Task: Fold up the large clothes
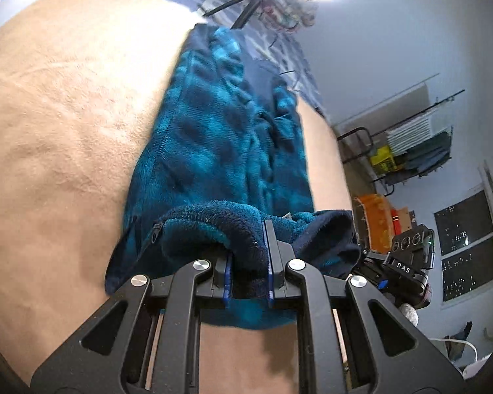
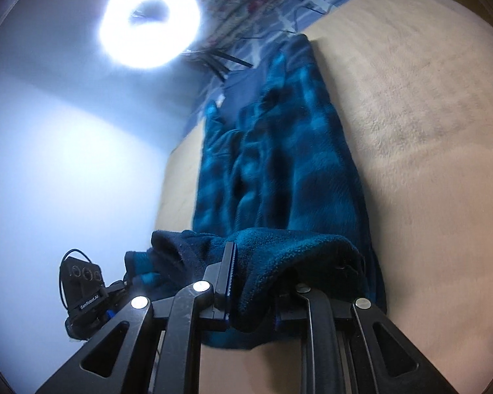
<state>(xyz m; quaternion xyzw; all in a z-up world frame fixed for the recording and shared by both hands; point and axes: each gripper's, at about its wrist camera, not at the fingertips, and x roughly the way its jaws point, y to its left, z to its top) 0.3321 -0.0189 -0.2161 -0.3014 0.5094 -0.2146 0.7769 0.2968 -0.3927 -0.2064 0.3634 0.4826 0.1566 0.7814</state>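
A large teal and navy plaid fleece garment [image 1: 220, 138] lies lengthwise on a beige blanket [image 1: 65, 124]. My left gripper [image 1: 248, 252] is shut on a bunched fold of its near edge, which is lifted off the blanket. In the right wrist view the same garment [image 2: 279, 151] stretches away. There my right gripper [image 2: 259, 272] is shut on the neighbouring part of that edge, and fleece drapes over and hides its right finger. Each view shows the other gripper's body beside it: the right one [image 1: 407, 262] and the left one [image 2: 82, 289].
The beige blanket [image 2: 410, 131] spreads wide on both sides of the garment. A bright ring light [image 2: 149, 21] on a tripod stands beyond the far end. A clothes rack [image 1: 410, 151], an orange item [image 1: 374, 216] and a dark window [image 1: 466, 246] lie to the right.
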